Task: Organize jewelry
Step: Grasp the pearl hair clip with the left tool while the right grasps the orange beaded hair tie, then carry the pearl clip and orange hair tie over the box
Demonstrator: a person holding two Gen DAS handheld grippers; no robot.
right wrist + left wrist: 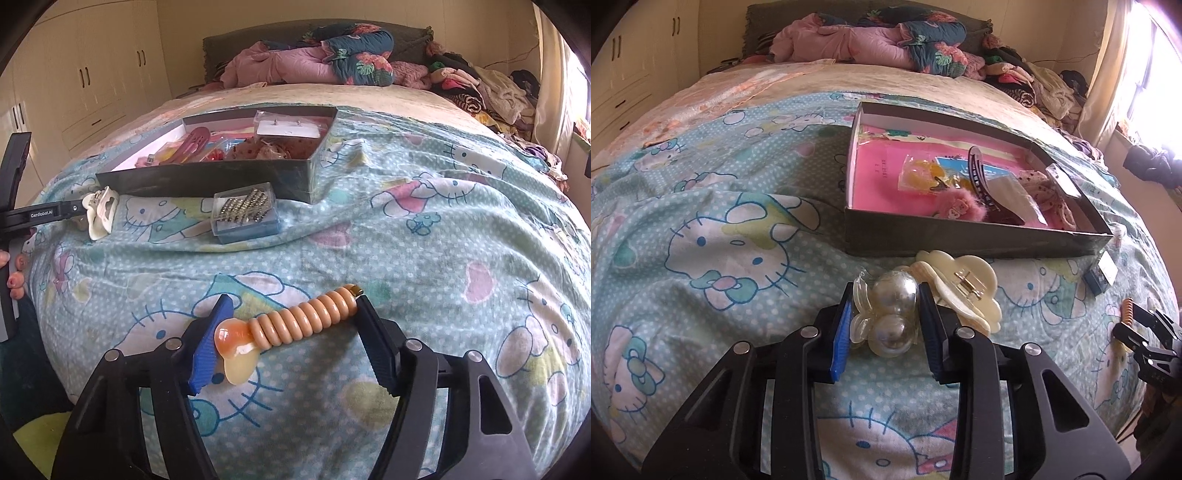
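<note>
1. Left wrist view: the left gripper (884, 325) is clamped on a clear bauble hair clip (886, 319), just in front of the box (960, 240). The clip looks light, hard and slick, so grip its middle. A cream claw clip (964, 295) lies beside it.
2. Right wrist view: the right gripper (291, 339) has its fingers against both ends of an orange beaded hair tie (295, 321), well in front of the box (221, 181). It seems springy. The bedspread (424, 258) is soft and rumpled.

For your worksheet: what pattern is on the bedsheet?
Cartoon cats on pale blue bedsheet with white dots; right wrist view.
</note>
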